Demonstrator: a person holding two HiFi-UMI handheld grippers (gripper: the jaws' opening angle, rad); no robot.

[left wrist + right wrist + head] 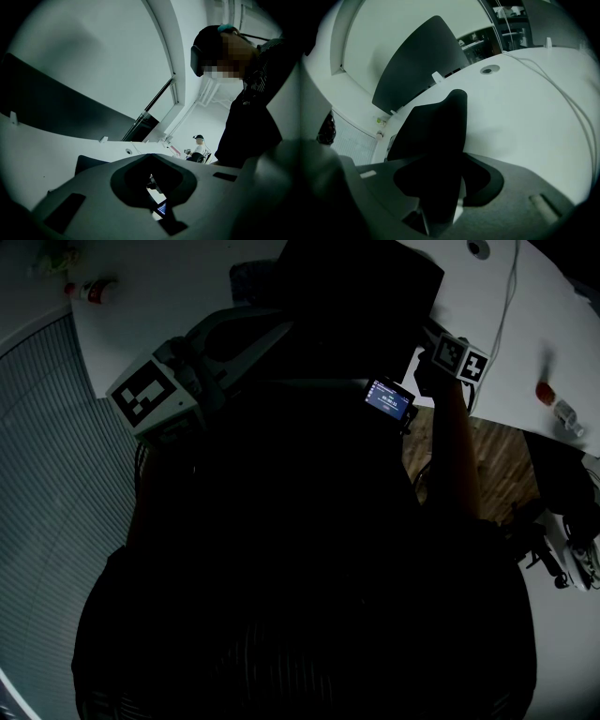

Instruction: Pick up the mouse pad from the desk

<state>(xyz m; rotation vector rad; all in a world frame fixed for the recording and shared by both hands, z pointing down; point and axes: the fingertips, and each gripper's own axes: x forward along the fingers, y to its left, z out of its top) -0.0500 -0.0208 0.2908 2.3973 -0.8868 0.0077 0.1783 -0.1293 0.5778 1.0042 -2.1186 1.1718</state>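
In the head view the mouse pad (366, 282) lies on the white counter (525, 334), with the right claw (424, 341) at its near right edge and the left claw (267, 324) further off. The left gripper view shows its jaws narrowly ajar and empty. In the right gripper view the jaws are closing around the pad's near edge, and its length runs straight away from them.

text: none readable anywhere | screen (389, 399), centre-right: lit, lines too small to read | left cube (150, 397): black-and-white square marker, no letters | right cube (461, 359): two square markers, no letters | bottle (561, 409), far right: label unreadable
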